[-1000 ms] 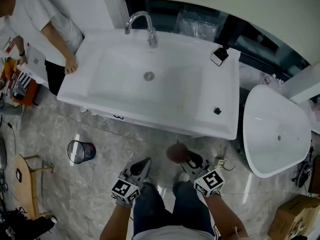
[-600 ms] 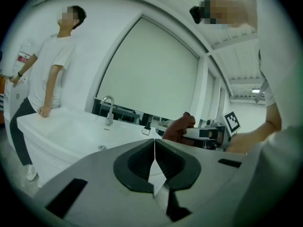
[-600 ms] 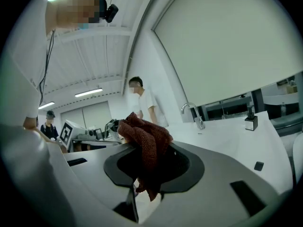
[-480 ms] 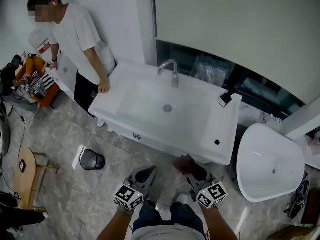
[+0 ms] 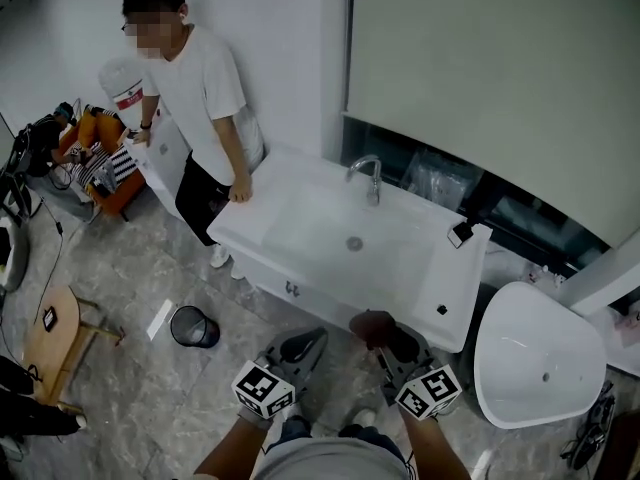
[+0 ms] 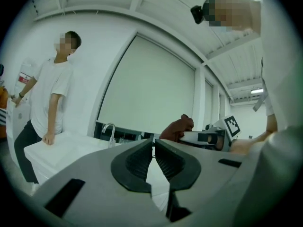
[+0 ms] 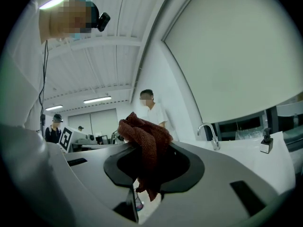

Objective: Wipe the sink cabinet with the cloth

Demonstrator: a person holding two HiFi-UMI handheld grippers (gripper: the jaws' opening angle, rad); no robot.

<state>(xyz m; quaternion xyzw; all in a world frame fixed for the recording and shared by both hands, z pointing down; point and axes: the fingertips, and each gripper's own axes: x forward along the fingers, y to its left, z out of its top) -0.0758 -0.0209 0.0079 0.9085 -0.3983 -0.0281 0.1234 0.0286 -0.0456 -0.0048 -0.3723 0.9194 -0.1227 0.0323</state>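
1. The right gripper (image 5: 392, 344) is grey moulded plastic with a square-marker cube. Its black ribbed fingers (image 7: 182, 169) are clamped on a dark reddish-brown, coarse-knit cloth (image 7: 144, 141). The cloth bunches above the fingers, and a loose tail hangs down between them.
2. The left gripper (image 5: 300, 348) is of the same build. Its fingers (image 6: 137, 162) are closed tip to tip, with only a thin slit below the tips.
3. The cloth is held in the air in front of the glossy white rectangular sink cabinet (image 5: 455, 288) and does not touch it. It hangs above the grey marble-patterned floor (image 5: 120, 378).
4. The cabinet top is a broad, shallow basin with rounded corners. A curved chrome tap (image 5: 368, 176) stands at the back edge, and a small black item (image 5: 441, 309) lies on the right-hand worktop ledge.
5. A person in a white T-shirt (image 5: 205, 93) stands at the cabinet's left end with one hand on its rim. A round black wire-mesh bin (image 5: 193, 326) stands on the floor nearby. A smooth white oval tub (image 5: 535, 358) sits to the cabinet's right.
6. Compared with one second ago:
   - The head view has pulled back, so the cabinet sits farther off and looks smaller.
   - The person at its left end is now in view from the knees up.
   - Both grippers stay low in the view, and the right one still holds the cloth.
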